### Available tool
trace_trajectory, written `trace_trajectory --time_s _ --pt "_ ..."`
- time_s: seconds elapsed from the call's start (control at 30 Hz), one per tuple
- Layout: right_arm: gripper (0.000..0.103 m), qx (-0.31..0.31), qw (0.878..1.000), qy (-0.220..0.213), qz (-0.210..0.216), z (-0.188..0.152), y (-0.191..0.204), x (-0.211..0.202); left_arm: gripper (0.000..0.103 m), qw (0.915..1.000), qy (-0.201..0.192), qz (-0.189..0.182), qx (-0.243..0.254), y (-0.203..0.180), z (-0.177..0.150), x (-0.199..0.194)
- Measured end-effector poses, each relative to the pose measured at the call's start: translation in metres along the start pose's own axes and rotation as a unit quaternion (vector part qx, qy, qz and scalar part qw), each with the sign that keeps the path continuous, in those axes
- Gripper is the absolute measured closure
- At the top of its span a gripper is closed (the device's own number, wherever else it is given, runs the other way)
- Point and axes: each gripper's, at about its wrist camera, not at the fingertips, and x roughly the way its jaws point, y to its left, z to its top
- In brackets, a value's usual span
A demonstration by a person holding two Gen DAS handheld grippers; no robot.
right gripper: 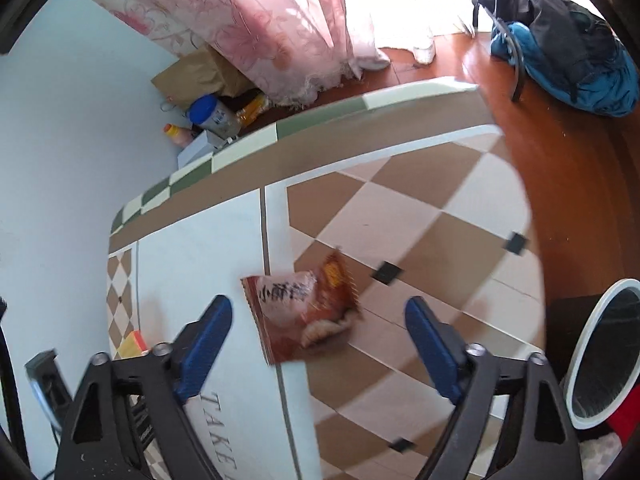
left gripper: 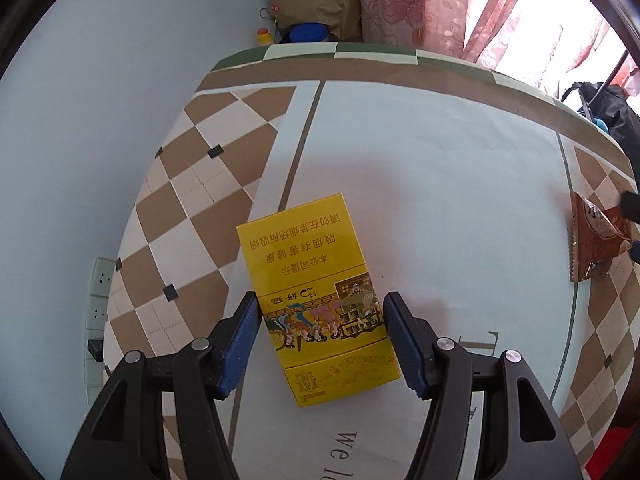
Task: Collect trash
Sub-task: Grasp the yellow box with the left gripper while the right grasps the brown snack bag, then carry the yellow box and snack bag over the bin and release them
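A yellow cigarette box (left gripper: 308, 264) lies flat on the table's patterned cloth (left gripper: 440, 160). My left gripper (left gripper: 322, 300) points steeply down over it, and both blue pads press on the box's long sides near its lower end. A reddish-brown snack packet (right gripper: 300, 312) lies crumpled on the checked part of the cloth. My right gripper (right gripper: 319, 302) hangs above it with its fingers spread wide. The packet sits between them with a gap on each side. The same packet (left gripper: 596, 244) shows at the right edge of the left wrist view.
A white-rimmed bin with a dark liner (right gripper: 608, 356) stands on the floor past the table's right edge. A brown paper bag (left gripper: 316, 4), a blue-lidded jar (right gripper: 212, 114) and bottles sit by the wall behind the table. A dark backpack (right gripper: 560, 40) lies on the wooden floor.
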Motion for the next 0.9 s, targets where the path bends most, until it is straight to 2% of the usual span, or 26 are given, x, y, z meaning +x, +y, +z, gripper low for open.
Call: trace_trajectory --time_s 0.03,0.1,0.13,0.2,0.27,0.47,0.63,0.8,0.9 --pt "0.034 0.002 1.000 0.005 -0.006 0.002 0.004 0.007 0.043 1.0000 -0.004 -0.001 0.003 0.000 -0.001 -0.002" --pt "0.058 -0.001 1.000 0.009 -0.013 0.003 0.006 0.014 0.043 0.9999 -0.009 -0.003 0.008 -0.008 0.000 -0.007" --pt "0.060 -0.003 1.000 0.009 -0.017 0.001 0.008 0.017 0.043 0.9999 -0.012 -0.004 0.010 -0.014 0.007 -0.012" --pt "0.078 -0.014 1.000 -0.006 -0.028 -0.001 0.012 0.015 0.044 0.9997 -0.021 -0.007 0.015 -0.015 0.006 -0.019" --pt "0.082 -0.026 0.999 -0.016 -0.034 -0.005 0.015 0.010 0.044 0.9993 -0.028 -0.014 0.020 -0.017 0.000 -0.031" --pt "0.084 -0.051 0.996 -0.059 -0.037 -0.029 0.016 -0.032 0.044 0.9953 -0.074 -0.021 0.059 -0.040 -0.011 -0.070" --pt "0.084 -0.045 0.994 -0.097 -0.022 -0.056 -0.004 -0.088 0.044 0.9884 -0.108 -0.056 0.091 -0.068 -0.031 -0.112" --pt "0.085 -0.015 0.990 -0.140 -0.008 -0.079 -0.046 -0.158 0.044 0.9746 -0.149 -0.108 0.128 -0.111 -0.052 -0.171" --pt "0.085 0.007 0.987 -0.163 -0.006 -0.086 -0.079 -0.201 0.044 0.9621 -0.174 -0.142 0.154 -0.146 -0.066 -0.211"
